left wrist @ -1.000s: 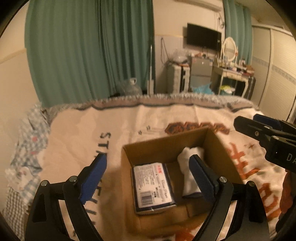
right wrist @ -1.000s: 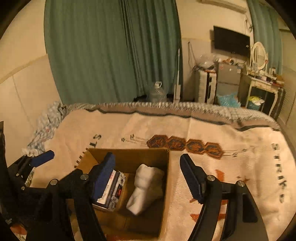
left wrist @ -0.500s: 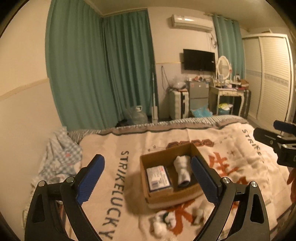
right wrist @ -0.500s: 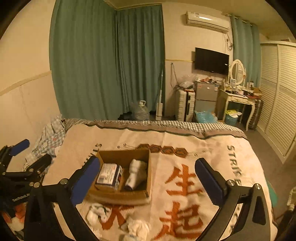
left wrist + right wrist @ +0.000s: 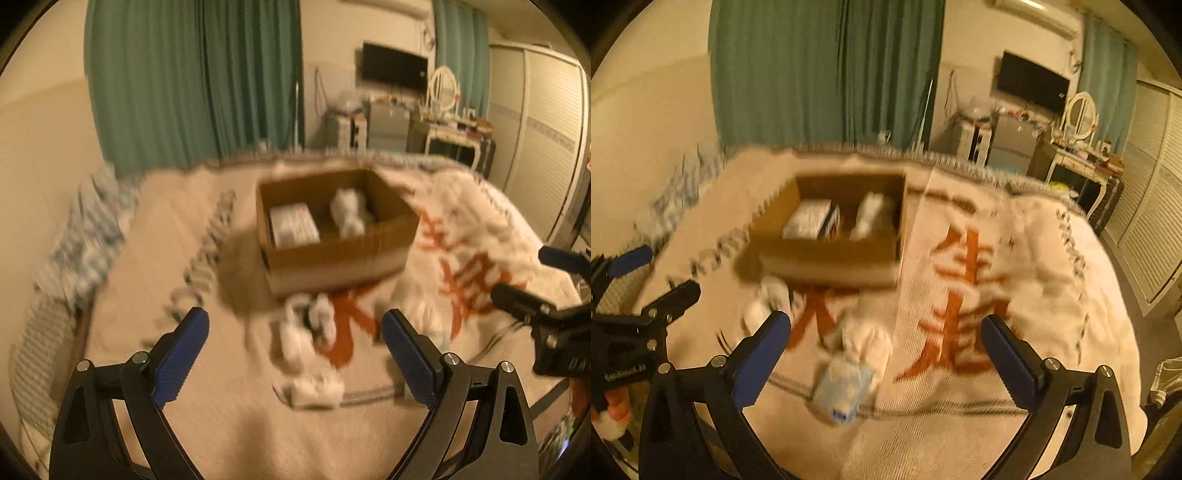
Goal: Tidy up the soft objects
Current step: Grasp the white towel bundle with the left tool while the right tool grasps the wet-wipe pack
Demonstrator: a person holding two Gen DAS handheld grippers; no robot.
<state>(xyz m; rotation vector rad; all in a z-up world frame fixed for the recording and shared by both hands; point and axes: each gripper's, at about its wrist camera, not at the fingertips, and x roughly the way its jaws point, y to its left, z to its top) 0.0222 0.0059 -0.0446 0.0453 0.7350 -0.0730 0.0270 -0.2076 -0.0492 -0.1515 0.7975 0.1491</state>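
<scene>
The box (image 5: 332,254) is plain brown cardboard, matt. It sits on a woven cloth blanket (image 5: 229,417) with a ribbed, slightly rough weave. The white socks (image 5: 310,332) near it look soft and knitted. The small packet (image 5: 844,391) looks like glossy plastic film. Each hand-held gripper (image 5: 886,354) is matt black plastic with textured blue pads (image 5: 761,358) and shiny metal screws.

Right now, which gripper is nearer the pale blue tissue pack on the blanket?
Right. The right gripper hangs open just above the pale blue tissue pack; the left gripper is off to its side, over white socks.
</scene>
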